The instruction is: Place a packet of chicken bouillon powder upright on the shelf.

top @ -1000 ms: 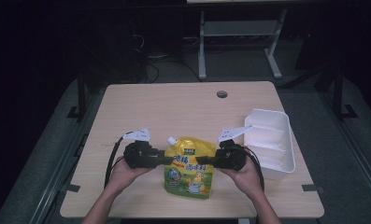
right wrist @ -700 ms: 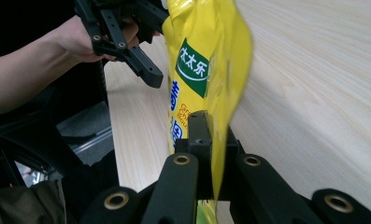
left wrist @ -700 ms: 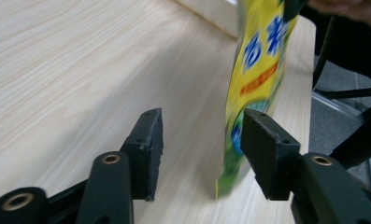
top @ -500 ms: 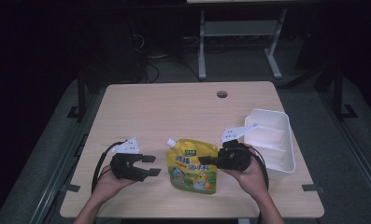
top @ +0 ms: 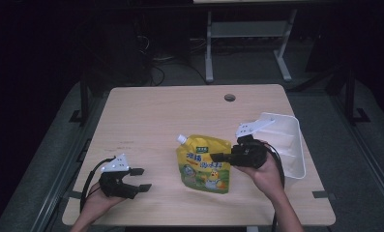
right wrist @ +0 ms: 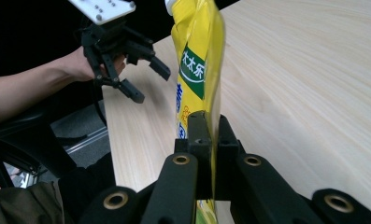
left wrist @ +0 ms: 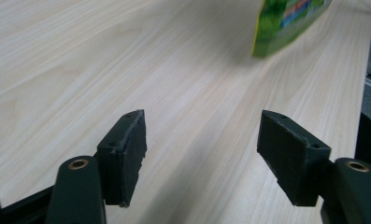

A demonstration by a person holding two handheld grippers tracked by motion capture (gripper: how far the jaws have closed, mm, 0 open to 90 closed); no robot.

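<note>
Left gripper (top: 140,180) has let go of the pouch (top: 204,164) and pulled back to the near left corner of the table (top: 151,116); a second ago both grippers were on the pouch, one per side. Its jaws have just been opening and now stand apart with nothing between them, only bare wood in the left gripper view, pouch edge (left wrist: 286,23) well ahead.

Right gripper (top: 217,157) is clamped on the pouch's right edge; right gripper view shows the jaws pinched together on the yellow film (right wrist: 199,65), pouch hanging edge-on and lifted a bit off the table. One-sided grip on the seam probably makes sense: stiffest part, so the pouch swings freely for a carry.

Pouch sits mid-table, spout (top: 181,139) toward the far left, just left of the white tray (top: 296,145). Tray is right beside the holding hand, likely the drop target. Left hand clearing out leaves room for that move.
</note>
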